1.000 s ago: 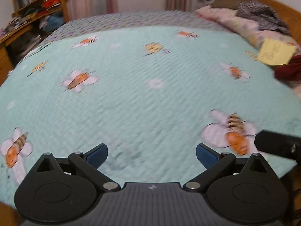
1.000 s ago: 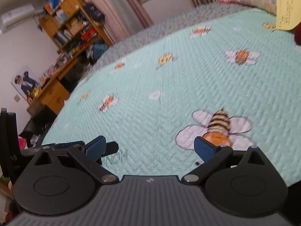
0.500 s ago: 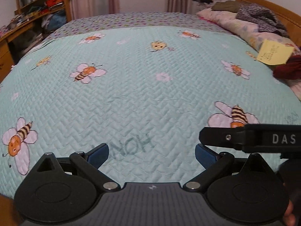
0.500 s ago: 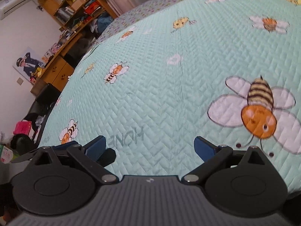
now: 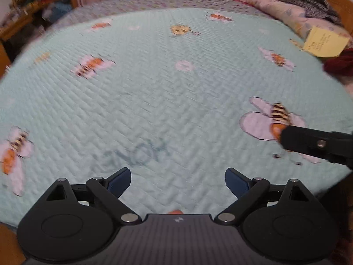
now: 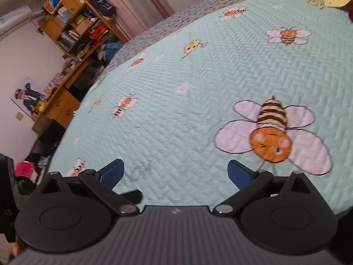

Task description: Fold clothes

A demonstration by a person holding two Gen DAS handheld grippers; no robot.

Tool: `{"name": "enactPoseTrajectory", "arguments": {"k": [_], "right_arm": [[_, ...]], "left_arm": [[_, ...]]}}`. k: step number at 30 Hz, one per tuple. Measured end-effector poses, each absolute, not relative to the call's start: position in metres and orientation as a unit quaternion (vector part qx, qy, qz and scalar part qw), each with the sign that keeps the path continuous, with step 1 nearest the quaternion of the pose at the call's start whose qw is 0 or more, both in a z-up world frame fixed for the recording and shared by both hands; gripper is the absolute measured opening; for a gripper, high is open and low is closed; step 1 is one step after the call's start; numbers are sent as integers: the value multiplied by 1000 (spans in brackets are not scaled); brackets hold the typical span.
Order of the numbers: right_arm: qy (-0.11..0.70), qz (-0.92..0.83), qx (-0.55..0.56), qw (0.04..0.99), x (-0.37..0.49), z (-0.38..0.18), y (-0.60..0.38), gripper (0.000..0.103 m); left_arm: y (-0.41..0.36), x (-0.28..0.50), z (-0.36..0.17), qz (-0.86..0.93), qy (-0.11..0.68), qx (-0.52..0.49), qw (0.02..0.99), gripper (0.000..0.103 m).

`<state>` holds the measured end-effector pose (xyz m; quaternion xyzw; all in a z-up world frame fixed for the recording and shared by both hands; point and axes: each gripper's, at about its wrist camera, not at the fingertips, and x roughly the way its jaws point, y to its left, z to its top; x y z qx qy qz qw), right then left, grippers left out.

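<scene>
While both tools hover over the bed's mint bee-print quilt (image 5: 154, 101), left tool (image 5: 177, 180) spread wide, jaws closing on nothing, right tool (image 6: 175, 174) spread, empty, dark red garment (image 5: 339, 64) at quilt's far right edge, beside yellow note (image 5: 324, 42).

Soft, even indoor light falls on the mint bee-print quilt (image 5: 154, 92), with no hard shadows or glare on it. The left wrist view is smeared by motion blur: the printed bees, the herringbone stitching and the faint lettering near the camera all look soft. The right wrist view is sharper, and its large bee (image 6: 272, 137) is crisp, though the far bookshelf (image 6: 75, 24) blurs. Both fisheye views bow the bed's edges strongly, and their corners darken. The far room is dimmer and warm-toned.
</scene>
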<state>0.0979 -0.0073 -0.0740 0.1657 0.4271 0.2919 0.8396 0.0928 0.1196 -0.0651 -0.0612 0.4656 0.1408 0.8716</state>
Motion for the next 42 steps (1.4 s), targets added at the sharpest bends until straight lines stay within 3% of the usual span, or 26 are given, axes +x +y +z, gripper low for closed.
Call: {"name": "enactPoseTrajectory", "arguments": {"k": [13, 27, 42], "right_arm": [[400, 268, 114, 869, 95, -70, -3, 100], [397, 261, 43, 879, 93, -71, 20, 100], [411, 269, 55, 870, 95, -75, 23, 100]], "left_arm": [[118, 94, -61, 174, 456, -27, 872, 102], [123, 96, -68, 220, 478, 21, 850, 102], [136, 94, -72, 172, 488, -38, 855, 102]]}}
